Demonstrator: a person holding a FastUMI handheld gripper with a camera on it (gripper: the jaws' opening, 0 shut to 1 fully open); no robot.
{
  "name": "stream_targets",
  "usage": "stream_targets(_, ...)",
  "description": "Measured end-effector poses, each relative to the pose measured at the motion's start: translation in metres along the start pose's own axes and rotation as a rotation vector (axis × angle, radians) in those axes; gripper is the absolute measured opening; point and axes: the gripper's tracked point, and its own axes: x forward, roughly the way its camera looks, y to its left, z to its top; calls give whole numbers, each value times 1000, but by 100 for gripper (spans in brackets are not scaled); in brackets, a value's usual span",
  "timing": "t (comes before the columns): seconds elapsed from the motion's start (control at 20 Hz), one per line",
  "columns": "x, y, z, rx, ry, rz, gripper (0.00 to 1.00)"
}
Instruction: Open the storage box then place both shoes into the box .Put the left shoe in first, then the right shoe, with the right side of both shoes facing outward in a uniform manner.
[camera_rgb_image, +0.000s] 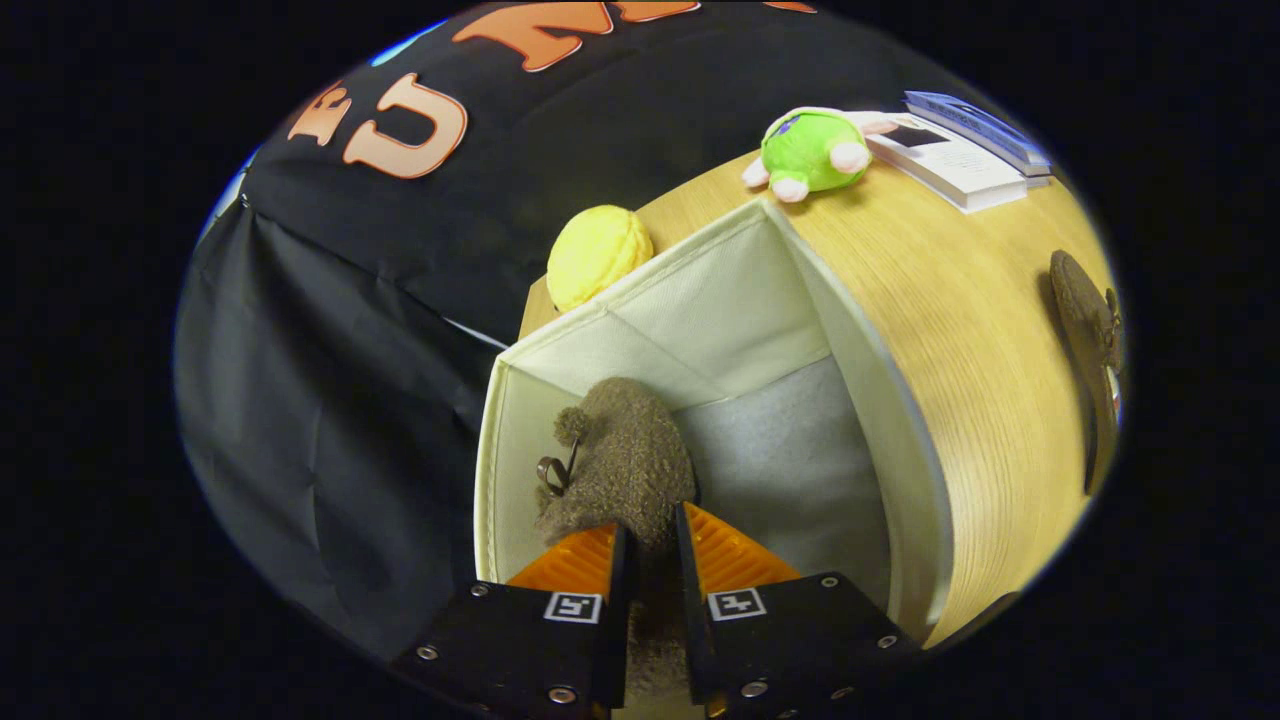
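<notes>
Jaws: the gripper (650, 560) is nearly closed, both fingers pressing on a fuzzy brown shoe (625, 465) pinched between them.
Grip point: the fingers hold the shoe's near end; the rest of it stretches straight ahead beyond the tips.
Long axis: the shoe runs forward along the fingers, its far end pointing down into the box.
Detail: a small pompom and a metal ring sit on the shoe's left flank.
Box: the cream fabric storage box (890, 420) stands open, and the shoe hangs inside it, close to the left wall, above the pale grey floor.
Key relation: bare floor lies to the shoe's right, so I judge room remains there for the second shoe.
Second shoe: another brown shoe (1085, 320) lies on the wooden table (960, 300), well apart from the box.
Beyond: a yellow plush (597, 255), a green plush toy (812, 150) and books (955, 150).
</notes>
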Motion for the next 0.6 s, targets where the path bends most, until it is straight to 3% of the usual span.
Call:
stream_targets(0.2,-23,14,7,-19,-14,104,53)
stream_targets(0.4,-73,20,26,-86,-98,195,63)
stream_targets(0.6,-130,4,49,-223,-239,196,79)
